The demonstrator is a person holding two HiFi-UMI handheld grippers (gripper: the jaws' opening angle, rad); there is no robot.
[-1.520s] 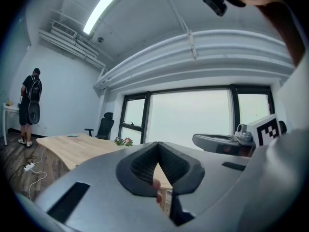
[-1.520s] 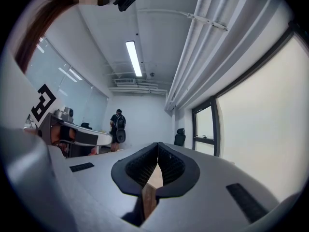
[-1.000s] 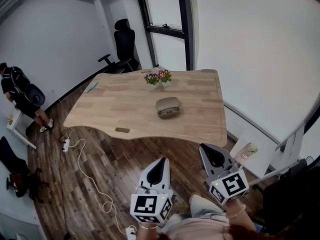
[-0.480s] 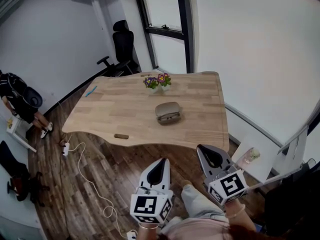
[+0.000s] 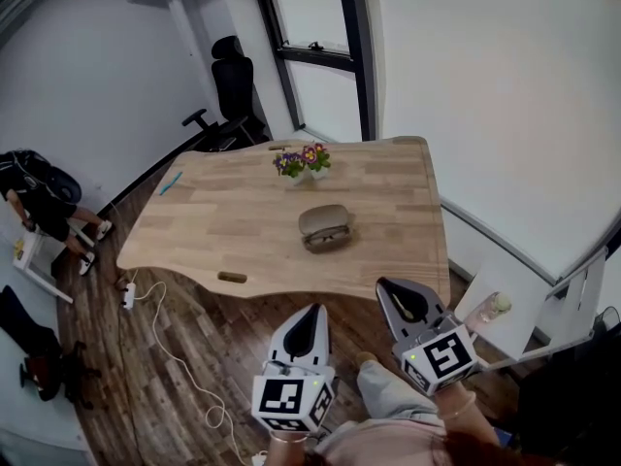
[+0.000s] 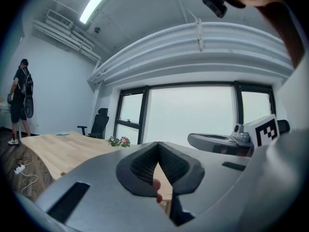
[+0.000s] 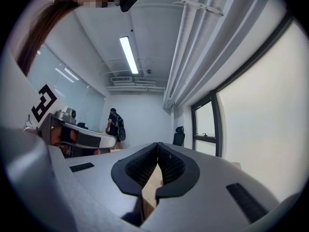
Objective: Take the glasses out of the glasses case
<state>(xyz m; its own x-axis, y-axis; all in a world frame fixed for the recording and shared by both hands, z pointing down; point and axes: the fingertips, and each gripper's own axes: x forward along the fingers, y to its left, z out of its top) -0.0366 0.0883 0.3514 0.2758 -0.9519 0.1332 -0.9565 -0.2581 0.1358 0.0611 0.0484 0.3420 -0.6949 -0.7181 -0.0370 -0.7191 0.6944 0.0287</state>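
A grey-brown glasses case (image 5: 325, 227) lies with its lid raised near the middle of the wooden table (image 5: 233, 212); something dark, perhaps glasses, shows inside it. Both grippers hang well short of the table's near edge, over the floor. My left gripper (image 5: 309, 322) is shut with nothing between its tips, and in the left gripper view its jaws (image 6: 158, 145) meet at the tip. My right gripper (image 5: 403, 299) is also shut and empty; its jaws (image 7: 158, 145) touch in the right gripper view.
A small pot of purple and yellow flowers (image 5: 303, 159) stands at the table's far side. A blue pen (image 5: 171, 181) lies at the left end, a small brown block (image 5: 231, 278) near the front edge. A black office chair (image 5: 231, 90), a floor cable (image 5: 165, 343) and a person (image 5: 34, 197) are at left.
The view has drifted closer to the table and slightly right. Both grippers stay shut, held at about the same place in the view. The person at left has shifted a little.
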